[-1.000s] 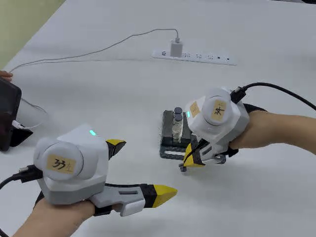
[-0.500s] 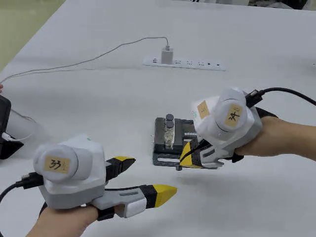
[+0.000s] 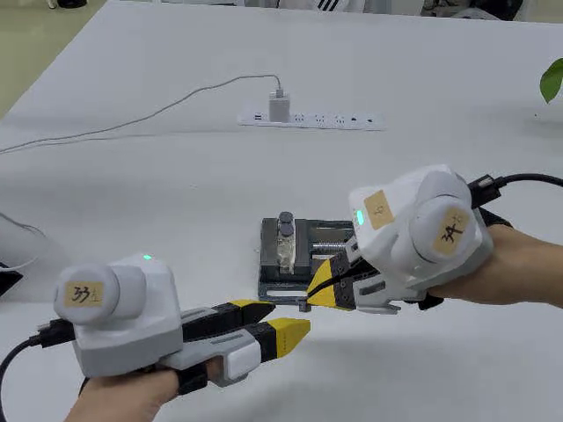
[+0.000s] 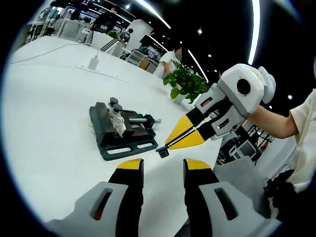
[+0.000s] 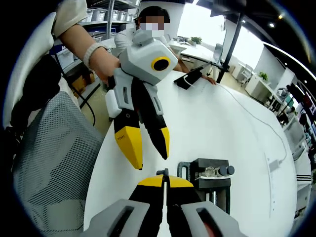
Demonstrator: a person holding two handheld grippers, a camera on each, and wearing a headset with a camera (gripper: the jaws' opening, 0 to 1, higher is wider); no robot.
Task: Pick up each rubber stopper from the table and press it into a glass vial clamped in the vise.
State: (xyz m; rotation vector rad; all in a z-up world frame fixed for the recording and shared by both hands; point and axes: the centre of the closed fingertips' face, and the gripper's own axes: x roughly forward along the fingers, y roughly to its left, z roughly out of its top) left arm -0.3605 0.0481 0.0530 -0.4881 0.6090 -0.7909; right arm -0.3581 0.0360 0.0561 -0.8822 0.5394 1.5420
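A dark vise (image 3: 273, 264) stands mid-table and clamps glass vials (image 3: 287, 251) side by side; two dark stoppers (image 3: 286, 218) cap them. My right gripper (image 3: 312, 297) hovers just in front of the vise, shut on a small dark rubber stopper (image 4: 163, 152), which also shows at its tips in the right gripper view (image 5: 162, 172). My left gripper (image 3: 281, 318) is low at the front left, open with nothing between its fingers. Its yellow tips point toward the right gripper's tips (image 4: 166, 146), a short way apart.
At the back lies a white power strip (image 3: 308, 119) with a charger (image 3: 280, 109) and a cable running left. A green plant (image 4: 187, 81) stands off the right side. A mesh chair (image 5: 49, 163) is beside the table edge. People are in the background.
The headset has shifted, so the whole scene sits lower and further left. My left gripper's jaws have drawn closer together and come nearer the right gripper's tips.
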